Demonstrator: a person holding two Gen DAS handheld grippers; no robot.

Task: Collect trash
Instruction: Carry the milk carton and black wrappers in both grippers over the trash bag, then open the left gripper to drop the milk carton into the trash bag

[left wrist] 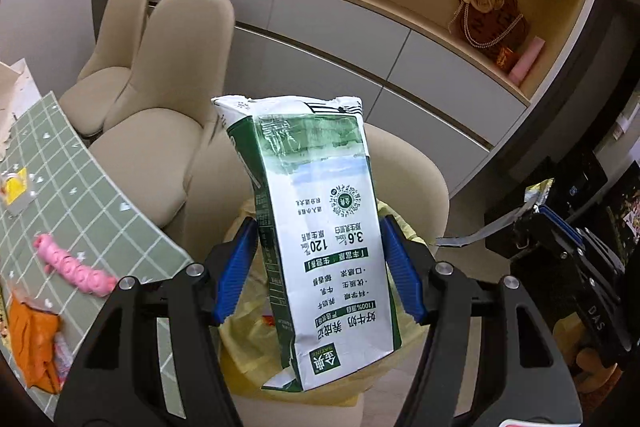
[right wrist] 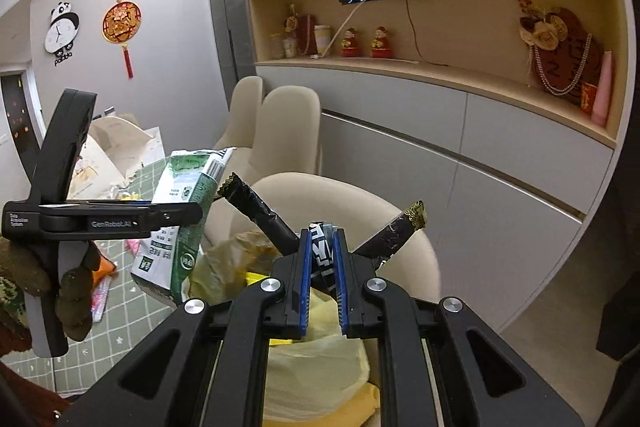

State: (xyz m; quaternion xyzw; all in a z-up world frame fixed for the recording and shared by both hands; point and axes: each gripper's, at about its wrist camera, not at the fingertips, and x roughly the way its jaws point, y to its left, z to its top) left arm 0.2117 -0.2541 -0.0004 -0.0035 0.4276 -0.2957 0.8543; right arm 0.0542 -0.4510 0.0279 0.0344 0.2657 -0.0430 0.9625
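Observation:
My left gripper (left wrist: 318, 227) is shut on a green and white milk carton (left wrist: 316, 227), held upright above a yellow trash bag (left wrist: 240, 343). The carton also shows in the right wrist view (right wrist: 176, 223), held by the left gripper (right wrist: 176, 213). My right gripper (right wrist: 323, 239) is shut on a folded black wrapper (right wrist: 256, 205) with gold-edged ends sticking out on both sides, above the yellow bag (right wrist: 316, 359). In the left wrist view the right gripper (left wrist: 532, 215) sits at the right with a shiny wrapper piece.
A green checked tablecloth (left wrist: 92, 203) at the left holds a pink item (left wrist: 72, 265), an orange wrapper (left wrist: 34, 343) and a yellow packet (left wrist: 16, 187). Beige chairs (left wrist: 160, 131) stand behind the bag. A shelf cabinet (right wrist: 440, 87) fills the back wall.

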